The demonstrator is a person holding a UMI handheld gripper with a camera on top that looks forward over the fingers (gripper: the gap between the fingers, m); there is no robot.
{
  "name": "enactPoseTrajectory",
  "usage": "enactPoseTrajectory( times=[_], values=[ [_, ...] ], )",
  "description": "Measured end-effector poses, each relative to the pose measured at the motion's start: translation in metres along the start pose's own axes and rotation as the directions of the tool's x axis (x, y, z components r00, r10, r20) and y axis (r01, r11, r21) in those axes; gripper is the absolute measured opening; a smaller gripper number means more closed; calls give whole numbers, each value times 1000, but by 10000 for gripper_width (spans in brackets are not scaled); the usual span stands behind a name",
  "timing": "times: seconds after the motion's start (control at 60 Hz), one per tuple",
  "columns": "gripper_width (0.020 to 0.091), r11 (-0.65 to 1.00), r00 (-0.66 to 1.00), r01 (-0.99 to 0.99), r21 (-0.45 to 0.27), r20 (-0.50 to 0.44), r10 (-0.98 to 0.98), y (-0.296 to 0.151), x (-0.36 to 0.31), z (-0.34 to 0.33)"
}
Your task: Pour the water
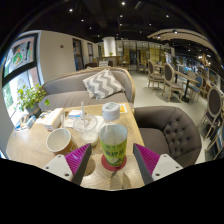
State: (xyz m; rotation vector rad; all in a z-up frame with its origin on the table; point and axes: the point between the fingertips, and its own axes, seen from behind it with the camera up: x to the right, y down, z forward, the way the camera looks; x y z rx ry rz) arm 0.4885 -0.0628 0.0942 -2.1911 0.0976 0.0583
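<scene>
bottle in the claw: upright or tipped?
Upright. The bottle stands vertical between the claw fingers, white cap on top, over the table.

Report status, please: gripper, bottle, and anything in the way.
Gripper shut on bottle, held upright between the pink pads. Clear glass just ahead on the table, nothing being poured. White bowl beside the glass, path looks clear.

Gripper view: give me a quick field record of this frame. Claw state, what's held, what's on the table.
claw: fingers either side of the bottle, pink pads against it, apparently shut on it
held item: bottle with green label, upright, between the fingers
table: wooden table, light top
ahead of bottle: clear glass, just beyond the fingers
left of fingers: white bowl
further back: white cup
setting: cafe interior, grey sofa beside the table
</scene>
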Motion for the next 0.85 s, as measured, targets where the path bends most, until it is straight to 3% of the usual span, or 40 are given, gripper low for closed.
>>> enactPoseTrajectory(
  times=[0.433, 0.85],
  values=[
    [853, 994, 998, -44, -101, -58, 39, -4, -54, -173],
    [852, 994, 997, 19, -106, -69, -26, -10, -82, -190]
  ],
)
